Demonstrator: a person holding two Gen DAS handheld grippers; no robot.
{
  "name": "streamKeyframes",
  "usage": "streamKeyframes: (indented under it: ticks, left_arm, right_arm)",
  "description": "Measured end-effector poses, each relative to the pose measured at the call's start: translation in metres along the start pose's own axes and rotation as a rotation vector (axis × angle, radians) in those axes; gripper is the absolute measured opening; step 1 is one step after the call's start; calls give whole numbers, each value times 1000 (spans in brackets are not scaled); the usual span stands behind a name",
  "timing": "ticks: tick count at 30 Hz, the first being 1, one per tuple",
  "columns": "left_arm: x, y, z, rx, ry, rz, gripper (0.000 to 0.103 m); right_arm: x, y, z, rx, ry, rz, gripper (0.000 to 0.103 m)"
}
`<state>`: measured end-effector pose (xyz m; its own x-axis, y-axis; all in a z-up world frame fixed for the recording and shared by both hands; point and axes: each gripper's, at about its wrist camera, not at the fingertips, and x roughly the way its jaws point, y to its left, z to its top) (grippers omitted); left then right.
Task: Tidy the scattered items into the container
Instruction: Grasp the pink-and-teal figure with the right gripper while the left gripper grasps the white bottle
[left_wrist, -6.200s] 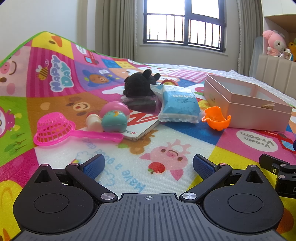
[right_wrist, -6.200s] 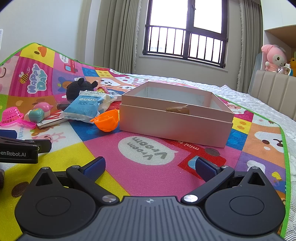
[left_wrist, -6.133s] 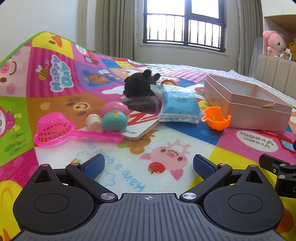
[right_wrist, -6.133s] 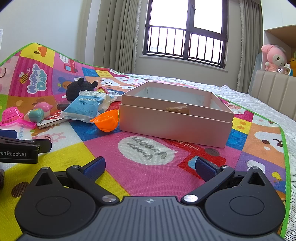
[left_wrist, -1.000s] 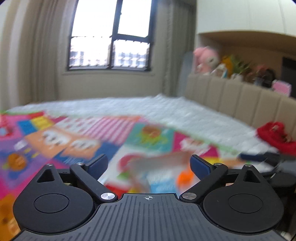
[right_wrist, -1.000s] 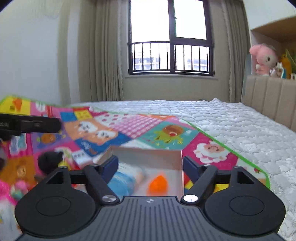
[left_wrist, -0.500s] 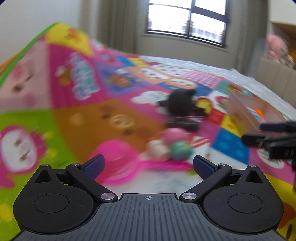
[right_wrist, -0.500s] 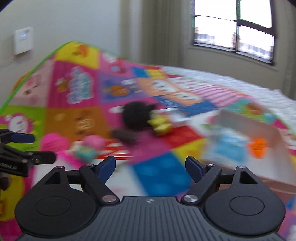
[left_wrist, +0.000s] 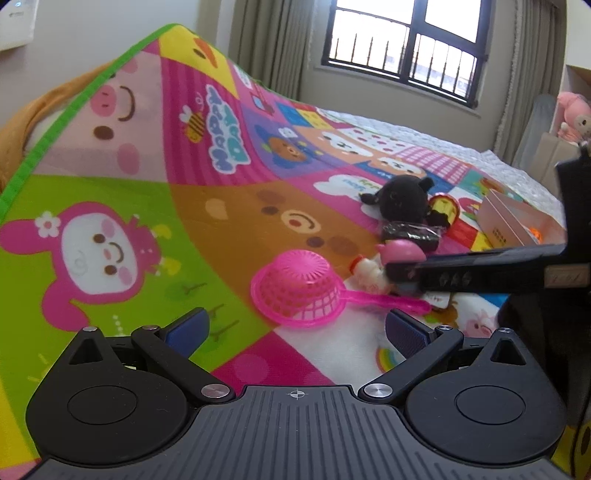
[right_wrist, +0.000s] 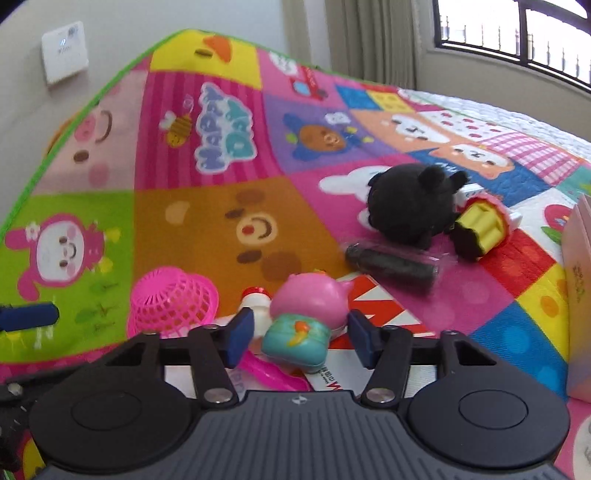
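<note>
Right tool (right_wrist: 297, 334) straddles the pink pig toy (right_wrist: 308, 308) (jaws apart, not touching); left tool (left_wrist: 295, 328) wide, behind the pink strainer (left_wrist: 295, 291).

Glossy plastic sieve (left_wrist: 295, 288), fuzzy plush (right_wrist: 410, 203)

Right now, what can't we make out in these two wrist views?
- pink box: left view, contents mostly hidden by its wall and the right gripper; right view, cut by the edge.
- pink-and-teal toy: right view, unclear whether the open jaws touch it; left view, mostly hidden.
- booklet: print too small, covered by the toy.
- left gripper: only one fingertip shows in the right view.
</note>
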<state>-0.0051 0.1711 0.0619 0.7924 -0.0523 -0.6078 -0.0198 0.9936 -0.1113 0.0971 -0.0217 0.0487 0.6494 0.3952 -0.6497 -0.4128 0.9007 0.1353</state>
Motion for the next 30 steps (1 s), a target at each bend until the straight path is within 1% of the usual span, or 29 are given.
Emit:
streamKeyframes:
  ticks: [3,6,8,10,12,13,14,15,16,17,19,20,22,24,25,27,28,29,30]
  left_arm:
    - [9,-5,0,6,21,1,103]
    - [13,-11,2,8,19,-20,103]
    - [13,-19,6,25,-2,-74,103]
    - [13,-30,10,49,-42,-128,103]
    - [19,-43,15,96,-81,-144,103]
    - [25,-49,17,120,-86,-134,99]
    - [33,-55,19,144,-81,-122,79]
    - [40,-60,21,163,-66,-118,64]
    - [50,-64,23,181,-41,-113,55]
    - [57,-66,24,193,-27,-103,60]
    - [69,-70,24,220,-8,-65,61]
    - [74,-71,24,230,2,-52,61]
    - [82,-71,25,237,20,-38,61]
    - [89,-71,25,241,34,-27,60]
    - [93,-71,25,241,42,-20,59]
    - [97,-70,26,233,47,-10,54]
    - [98,-70,26,231,46,-6,46]
    - [98,-70,27,232,46,-1,41]
    - [97,-72,28,235,41,3,41]
  right_arm:
    - [-24,-14,-7,50,-19,-18,46]
    - [-61,-33,-25,50,-61,-104,46]
    - [-88,-49,-41,52,-82,-165,46]
    - [-111,-65,-57,55,-90,-232,46]
    - [-128,-79,-72,60,-87,-297,46]
    - [-135,-85,-80,63,-84,-331,46]
    - [-140,-92,-87,70,-80,-356,46]
    - [-142,-97,-93,81,-78,-370,47]
    - [-145,-103,-99,97,-78,-380,47]
    - [-147,-107,-103,114,-82,-386,47]
    - [-149,-114,-110,154,-96,-393,50]
    - [-150,-117,-113,171,-103,-389,50]
    - [-151,-121,-118,201,-116,-371,57]
    - [-151,-121,-123,210,-122,-362,61]
    - [-149,-120,-124,208,-122,-361,62]
    - [-146,-117,-126,200,-122,-360,63]
    - [-147,-115,-126,194,-125,-360,64]
    - [-147,-114,-127,189,-130,-360,65]
    - [-148,-113,-126,185,-134,-361,68]
